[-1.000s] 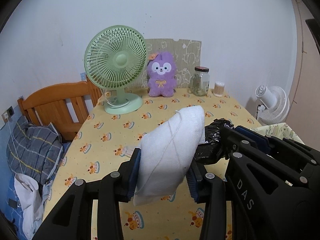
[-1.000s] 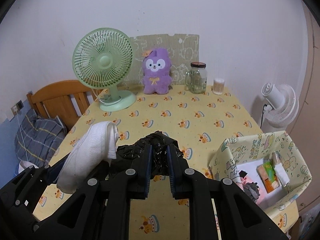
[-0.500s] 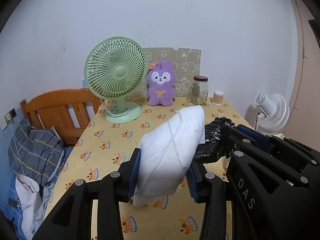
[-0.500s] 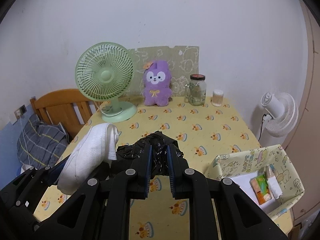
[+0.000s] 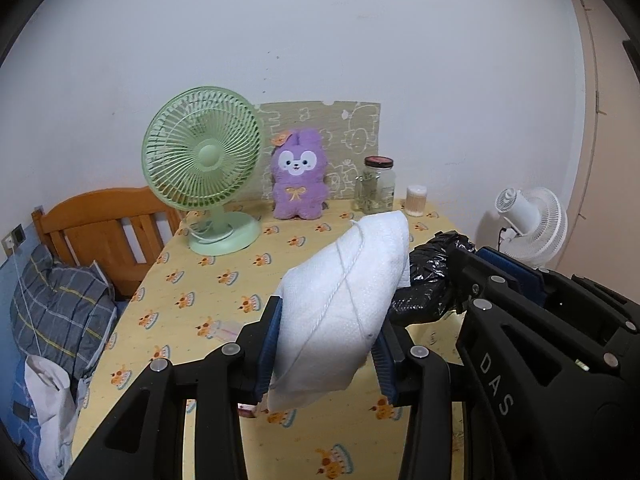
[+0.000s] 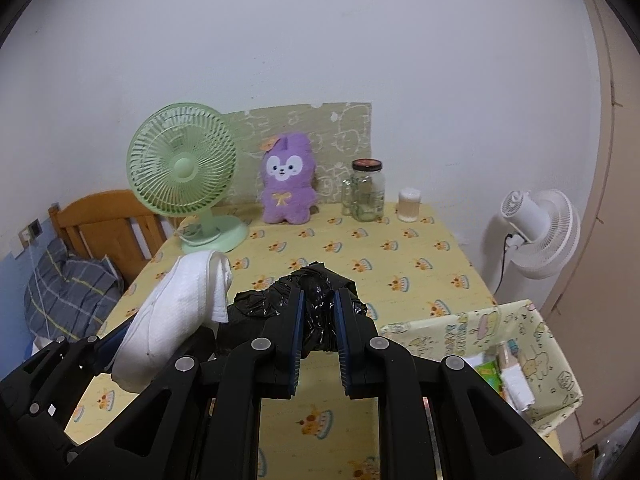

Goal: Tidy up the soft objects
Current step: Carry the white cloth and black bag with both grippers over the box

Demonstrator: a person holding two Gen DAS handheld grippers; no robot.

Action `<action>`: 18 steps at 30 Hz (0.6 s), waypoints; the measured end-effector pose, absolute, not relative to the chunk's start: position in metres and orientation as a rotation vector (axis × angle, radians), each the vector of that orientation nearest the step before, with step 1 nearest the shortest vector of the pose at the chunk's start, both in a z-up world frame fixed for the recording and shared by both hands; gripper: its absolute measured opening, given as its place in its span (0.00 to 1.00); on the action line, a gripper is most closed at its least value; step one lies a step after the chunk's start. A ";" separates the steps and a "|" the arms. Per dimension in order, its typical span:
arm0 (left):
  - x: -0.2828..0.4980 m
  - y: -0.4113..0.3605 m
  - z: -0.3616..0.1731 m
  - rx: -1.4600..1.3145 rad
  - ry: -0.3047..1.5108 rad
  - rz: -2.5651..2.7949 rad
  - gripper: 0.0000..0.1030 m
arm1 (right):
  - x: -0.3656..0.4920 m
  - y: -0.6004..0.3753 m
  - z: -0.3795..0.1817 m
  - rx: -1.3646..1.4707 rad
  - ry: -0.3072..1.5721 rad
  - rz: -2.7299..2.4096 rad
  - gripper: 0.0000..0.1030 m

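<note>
Both grippers have lifted and pulled back from the far wall since a second ago, and more of the yellow cake-print surface [image 6: 420, 256] now shows beneath them. Each load has stayed put in its grip.

Left gripper [image 5: 326, 340]: its blue-padded fingers [image 5: 269, 340] are pinching a folded white towel [image 5: 344, 300], which sticks up and forward out of the grip, a loose thread trailing across its face. It hangs clear above the surface.

Right gripper [image 6: 318, 336]: fingers [image 6: 296, 336] pressed close on a crumpled black plastic bag [image 6: 288, 300], the bag bulging out ahead of the tips. From the left wrist view the bag [image 5: 432, 280] sits just beside the towel's right edge, and from the right wrist view the towel [image 6: 176, 312] touches or overlaps the bag's left side.

At the far end of the surface, against the wall, a green desk fan [image 5: 204, 160], a purple plush bunny [image 5: 298, 180], a glass jar with a dark lid [image 5: 378, 184] and a small container of cotton swabs [image 5: 416, 200] stand in a row. A patterned fabric bin [image 6: 480, 344] with small packets inside sits at the near right edge. A white standing fan [image 6: 540, 232] is off to the right, a wooden bed frame [image 5: 100, 224] and a plaid pillow [image 5: 60, 312] to the left.
</note>
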State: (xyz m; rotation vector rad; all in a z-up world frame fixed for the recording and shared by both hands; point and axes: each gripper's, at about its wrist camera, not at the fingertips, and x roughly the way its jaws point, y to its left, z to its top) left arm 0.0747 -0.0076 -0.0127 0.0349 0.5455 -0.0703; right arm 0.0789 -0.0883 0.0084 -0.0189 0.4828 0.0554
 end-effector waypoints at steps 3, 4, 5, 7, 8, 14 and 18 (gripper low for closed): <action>0.075 -0.016 -0.012 0.039 0.542 -0.083 0.41 | 0.078 -0.098 0.010 -0.013 0.476 0.039 0.18; 0.076 -0.020 -0.012 0.040 0.541 -0.089 0.41 | 0.077 -0.102 0.011 -0.012 0.474 0.033 0.18; 0.076 -0.024 -0.011 0.042 0.540 -0.095 0.41 | 0.077 -0.106 0.012 -0.011 0.473 0.026 0.18; 0.077 -0.029 -0.011 0.045 0.539 -0.102 0.41 | 0.076 -0.112 0.012 -0.008 0.471 0.016 0.18; 0.077 -0.033 -0.011 0.047 0.539 -0.108 0.41 | 0.075 -0.116 0.013 -0.007 0.471 0.010 0.18; 0.077 -0.052 -0.010 0.053 0.532 -0.134 0.41 | 0.074 -0.133 0.015 -0.002 0.465 -0.017 0.18; 0.078 -0.064 -0.010 0.055 0.530 -0.151 0.41 | 0.074 -0.145 0.017 -0.004 0.462 -0.035 0.18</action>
